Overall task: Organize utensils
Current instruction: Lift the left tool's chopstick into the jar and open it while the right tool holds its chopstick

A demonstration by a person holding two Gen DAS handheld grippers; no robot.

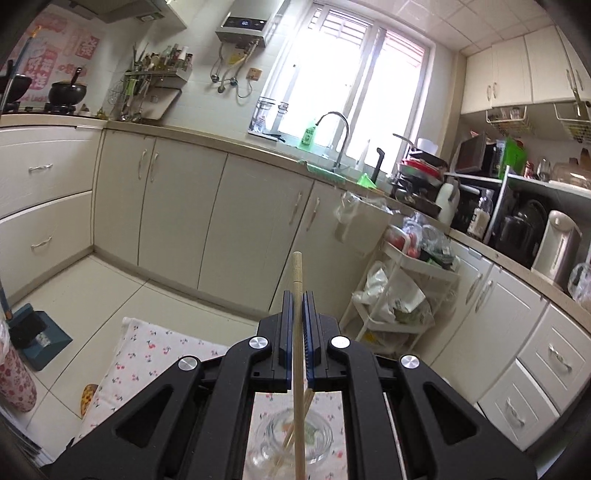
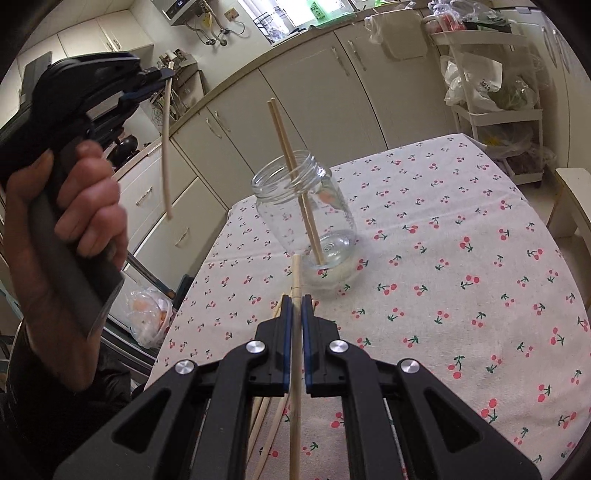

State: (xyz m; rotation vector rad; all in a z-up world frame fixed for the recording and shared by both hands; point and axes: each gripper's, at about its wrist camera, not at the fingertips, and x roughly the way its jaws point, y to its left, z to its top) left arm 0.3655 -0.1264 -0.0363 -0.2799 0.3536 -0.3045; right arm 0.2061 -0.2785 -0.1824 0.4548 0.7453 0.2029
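Left wrist view: left gripper [image 1: 298, 295] fingers clamp one wooden chopstick [image 1: 297, 332] upright, directly above the glass jar [image 1: 291, 443] on the cherry-print table [image 1: 147, 354]; insertion looks imminent.

Right wrist view: right gripper [image 2: 296, 299] fingers pinch another chopstick [image 2: 295, 369]. Jar [image 2: 306, 218] stands upright mid-table and already holds two chopsticks [image 2: 295, 173] leaning on its rim. Loose chopsticks [image 2: 266, 417] lie under the gripper. Judged roughly a third done. Chopsticks are pale, thin, straight.

A home kitchen — cream cabinets [image 1: 177, 206] run under a counter with a sink faucet [image 1: 338, 136], a gas stove and wok [image 1: 68, 92], a wall water heater [image 1: 242, 27] — and a cherry-print tablecloth [image 2: 443, 258].
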